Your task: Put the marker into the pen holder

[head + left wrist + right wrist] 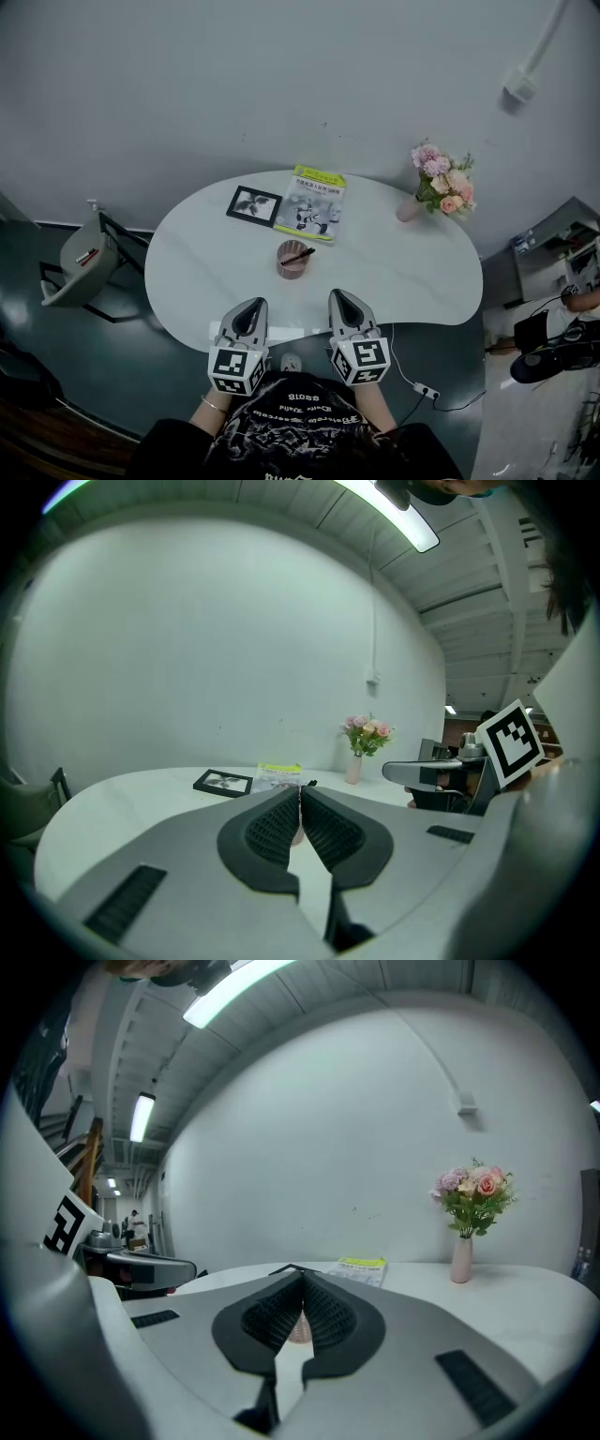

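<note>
A pink round pen holder [292, 261] stands near the middle of the white table [206, 253], and a black marker [299, 253] leans inside it with its end poking over the rim. Both grippers hover side by side at the table's near edge, short of the holder. My left gripper [253, 307] has its jaws shut with nothing between them, and so does my right gripper [339, 299]. In the left gripper view the closed left gripper [300, 791] mostly hides the holder [297, 834]. The right gripper [302, 1275] likewise covers the holder [301, 1332] in its own view.
Behind the holder lie a black photo frame [253, 204] and a yellow-green booklet [311, 202]. A pink vase of flowers [441, 183] stands at the table's far right. A grey chair [80, 262] is off the left edge, and a power strip [427, 390] lies on the floor.
</note>
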A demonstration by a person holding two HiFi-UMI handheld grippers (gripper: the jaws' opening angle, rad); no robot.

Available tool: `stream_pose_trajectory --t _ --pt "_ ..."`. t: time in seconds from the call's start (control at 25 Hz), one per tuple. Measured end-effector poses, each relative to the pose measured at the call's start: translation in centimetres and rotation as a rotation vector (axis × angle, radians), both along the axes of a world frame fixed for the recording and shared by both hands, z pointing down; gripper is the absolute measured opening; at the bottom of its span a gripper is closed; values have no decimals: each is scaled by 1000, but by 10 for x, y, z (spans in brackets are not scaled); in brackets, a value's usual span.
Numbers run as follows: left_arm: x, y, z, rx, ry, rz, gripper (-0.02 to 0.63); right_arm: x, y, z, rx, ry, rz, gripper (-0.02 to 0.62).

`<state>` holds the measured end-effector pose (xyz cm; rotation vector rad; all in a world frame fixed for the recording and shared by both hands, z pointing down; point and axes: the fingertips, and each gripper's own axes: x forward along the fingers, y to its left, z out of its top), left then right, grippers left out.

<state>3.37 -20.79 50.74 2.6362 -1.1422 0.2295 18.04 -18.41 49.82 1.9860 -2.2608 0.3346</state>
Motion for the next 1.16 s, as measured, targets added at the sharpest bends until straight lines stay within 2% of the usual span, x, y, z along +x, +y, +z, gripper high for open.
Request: stream_pose_trajectory --t 1.16 --pt "-4 -8 -3 15 -12 -16 26 13 -5 6 -1 17 46 26"
